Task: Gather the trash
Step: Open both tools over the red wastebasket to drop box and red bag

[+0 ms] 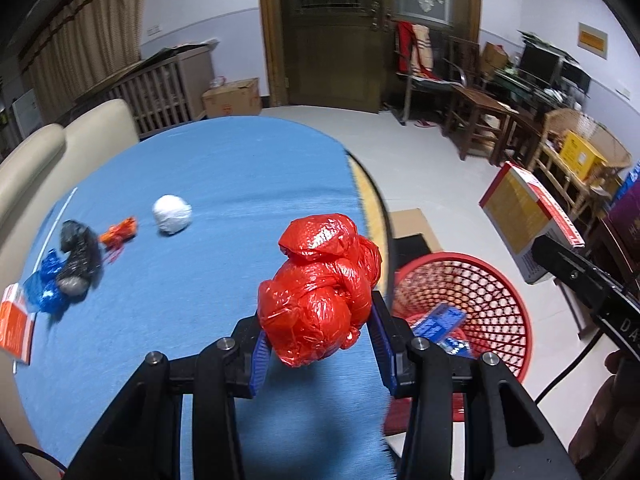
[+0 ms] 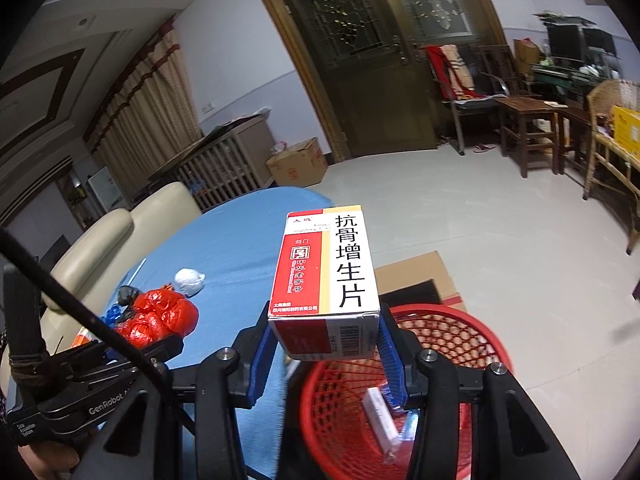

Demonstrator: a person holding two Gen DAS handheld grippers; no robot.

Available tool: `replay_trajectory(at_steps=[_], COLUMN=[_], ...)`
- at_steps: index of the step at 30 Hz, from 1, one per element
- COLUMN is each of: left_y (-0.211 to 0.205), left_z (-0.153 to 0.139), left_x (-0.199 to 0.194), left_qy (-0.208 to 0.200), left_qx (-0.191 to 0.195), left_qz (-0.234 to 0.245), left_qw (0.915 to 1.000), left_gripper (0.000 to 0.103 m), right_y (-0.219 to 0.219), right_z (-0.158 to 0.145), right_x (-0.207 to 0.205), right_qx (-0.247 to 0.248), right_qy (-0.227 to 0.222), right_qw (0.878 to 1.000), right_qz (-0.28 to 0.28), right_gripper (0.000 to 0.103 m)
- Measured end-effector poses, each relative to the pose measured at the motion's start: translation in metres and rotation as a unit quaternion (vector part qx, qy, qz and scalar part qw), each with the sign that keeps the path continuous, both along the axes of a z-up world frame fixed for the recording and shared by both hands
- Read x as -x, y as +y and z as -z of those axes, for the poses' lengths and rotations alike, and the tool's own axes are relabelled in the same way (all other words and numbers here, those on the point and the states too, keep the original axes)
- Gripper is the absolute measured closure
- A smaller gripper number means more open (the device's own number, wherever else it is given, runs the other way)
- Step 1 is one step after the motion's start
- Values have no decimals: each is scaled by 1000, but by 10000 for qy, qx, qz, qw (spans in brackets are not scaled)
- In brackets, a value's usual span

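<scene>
My left gripper (image 1: 318, 340) is shut on a crumpled red plastic bag (image 1: 320, 288), held above the right edge of the blue-clothed table (image 1: 224, 176). My right gripper (image 2: 325, 352) is shut on a red and white medicine box (image 2: 326, 280), hanging over the red mesh basket (image 2: 448, 336). The basket (image 1: 496, 304) stands on the floor beside the table and holds a blue packet (image 1: 440, 320) and a white box (image 2: 380, 412). On the table lie a white paper ball (image 1: 172, 214), an orange scrap (image 1: 119, 233), a black bag (image 1: 78, 260), a blue bag (image 1: 46, 288) and a red box (image 1: 16, 326).
A cream sofa (image 1: 48, 148) lines the table's far left side. Flat cardboard (image 2: 420, 276) lies on the floor behind the basket. Wooden chairs and a small table (image 2: 528, 120), a cardboard carton (image 2: 298, 162) and double doors (image 2: 372, 48) stand further back across the tiled floor.
</scene>
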State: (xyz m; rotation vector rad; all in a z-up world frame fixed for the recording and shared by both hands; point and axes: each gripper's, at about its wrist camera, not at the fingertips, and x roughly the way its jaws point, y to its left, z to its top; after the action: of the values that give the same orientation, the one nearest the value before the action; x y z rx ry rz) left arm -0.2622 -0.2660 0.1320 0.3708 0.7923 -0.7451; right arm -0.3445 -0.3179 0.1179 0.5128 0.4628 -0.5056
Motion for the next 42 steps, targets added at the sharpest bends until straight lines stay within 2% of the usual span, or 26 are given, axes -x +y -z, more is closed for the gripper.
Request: replay_trajectory(at_steps=[13, 35, 37, 38, 40, 42], left_y=[-58, -91, -95, -96, -98, -96], left_z=[22, 46, 50, 52, 55, 55], left_x=[33, 42, 41, 39, 39, 37], left_qy=[121, 313, 393, 436, 441, 328], left_qx=[-260, -583, -639, -670, -754, -809], left_qz=[524, 848, 850, 838, 806, 722], left_qw=[9982, 9942, 9936, 9933, 9929, 9936], left_gripper=[57, 56, 54, 46, 31, 29], right_y=[-33, -52, -55, -57, -58, -59], right_z=[28, 56, 61, 65, 73, 75], right_x=[29, 38, 36, 34, 33, 34], right_qx=[-228, -544, -611, -658, -741, -753], right_qy=[291, 569, 677, 763, 880, 911], right_qw=[9987, 9952, 9943, 9934, 9918, 9913], right_qz=[357, 573, 557, 550, 549, 574], right_gripper=[53, 53, 50, 49, 24, 22])
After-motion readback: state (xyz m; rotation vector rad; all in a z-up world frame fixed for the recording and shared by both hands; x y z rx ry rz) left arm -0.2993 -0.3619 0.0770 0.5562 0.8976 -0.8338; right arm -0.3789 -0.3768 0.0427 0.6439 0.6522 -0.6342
